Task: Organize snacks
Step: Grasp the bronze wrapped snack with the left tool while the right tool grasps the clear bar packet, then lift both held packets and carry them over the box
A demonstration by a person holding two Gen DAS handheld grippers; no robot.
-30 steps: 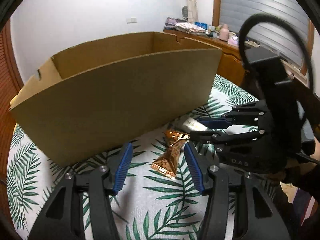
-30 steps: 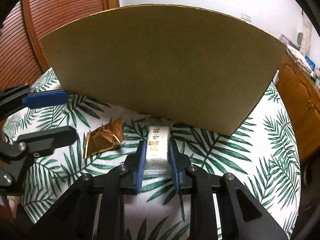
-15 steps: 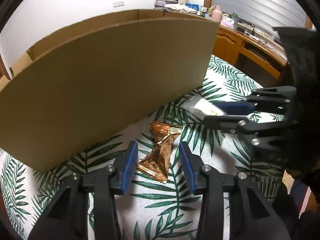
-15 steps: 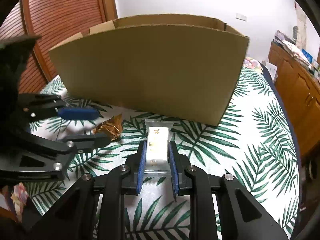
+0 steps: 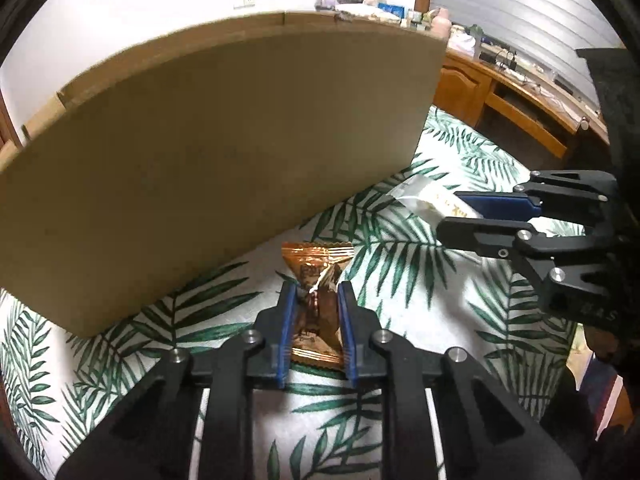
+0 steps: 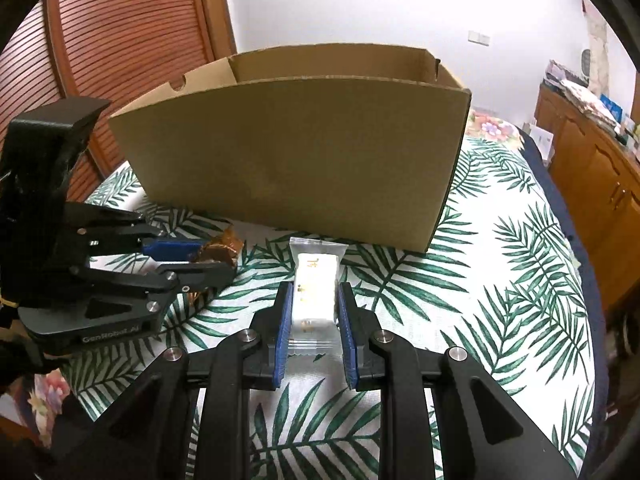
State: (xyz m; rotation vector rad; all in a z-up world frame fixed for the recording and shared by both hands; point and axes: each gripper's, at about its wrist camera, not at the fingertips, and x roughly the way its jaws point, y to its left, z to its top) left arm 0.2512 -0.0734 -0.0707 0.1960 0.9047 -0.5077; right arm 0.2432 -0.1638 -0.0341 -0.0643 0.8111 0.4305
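My left gripper [image 5: 316, 300] is shut on a copper-brown foil snack packet [image 5: 318, 280], just above the palm-leaf cloth, close to the front wall of an open cardboard box [image 5: 224, 152]. My right gripper [image 6: 314, 298] is shut on a white snack bar in a clear wrapper [image 6: 314, 286], held above the cloth in front of the box [image 6: 296, 168]. In the left wrist view the right gripper [image 5: 456, 216] and white bar [image 5: 428, 200] show at the right. In the right wrist view the left gripper [image 6: 216, 256] and brown packet [image 6: 220, 250] show at the left.
The box stands on a table covered with a white cloth with green palm leaves [image 6: 500, 280]. A wooden cabinet with clutter on top [image 6: 592, 152] is on the right. A brown slatted door [image 6: 120, 40] is behind the box on the left.
My left gripper has moved forward and shut on the brown packet, which lay between open fingers before. My right gripper has risen and pulled back with the white bar, so the box opening shows.
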